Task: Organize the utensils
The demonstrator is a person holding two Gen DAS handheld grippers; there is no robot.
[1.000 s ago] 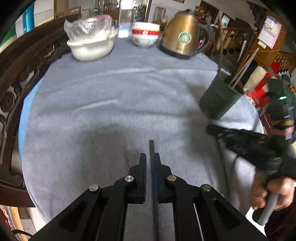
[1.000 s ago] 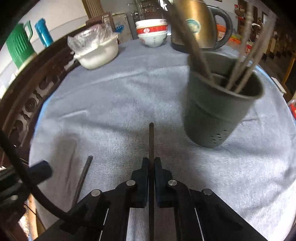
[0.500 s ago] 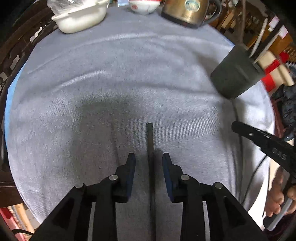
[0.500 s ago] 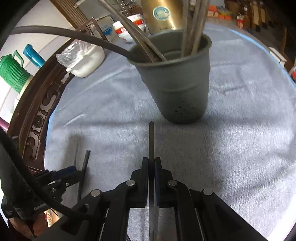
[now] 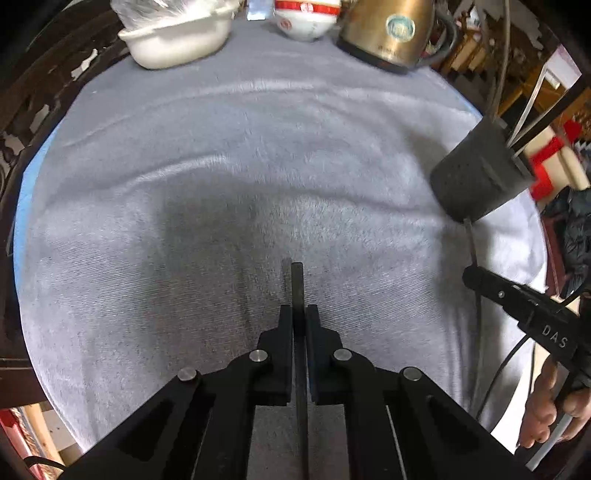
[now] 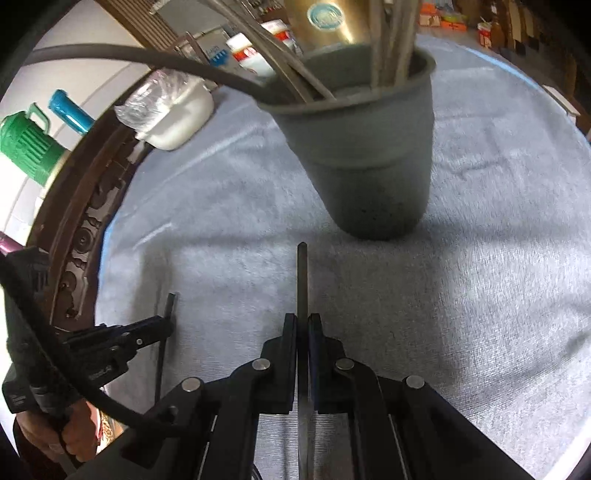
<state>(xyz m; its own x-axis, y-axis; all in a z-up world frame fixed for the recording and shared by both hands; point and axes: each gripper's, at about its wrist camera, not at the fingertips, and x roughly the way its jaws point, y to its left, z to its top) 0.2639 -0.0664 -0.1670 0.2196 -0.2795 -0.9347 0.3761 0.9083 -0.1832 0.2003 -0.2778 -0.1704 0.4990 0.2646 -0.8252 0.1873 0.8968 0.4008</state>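
My left gripper (image 5: 298,314) is shut on a dark chopstick (image 5: 297,284) low over the grey cloth. My right gripper (image 6: 302,321) is shut on another dark chopstick (image 6: 301,280), its tip pointing at the base of the grey utensil cup (image 6: 365,158), which holds several chopsticks. The cup (image 5: 476,177) stands at the right in the left wrist view, with the right gripper (image 5: 471,275) just in front of it. In the right wrist view the left gripper (image 6: 168,325) and its chopstick (image 6: 164,339) show at the lower left.
A grey cloth (image 5: 221,155) covers the round table. At the far edge stand a white covered dish (image 5: 177,40), a red-and-white bowl (image 5: 306,18) and a brass kettle (image 5: 388,33). A dark carved wooden chair back (image 6: 81,221) borders the left. A green jug (image 6: 26,144) stands beyond it.
My left gripper was open around the chopstick half a second ago and has now closed on it. My right gripper has moved closer to the cup with its chopstick.
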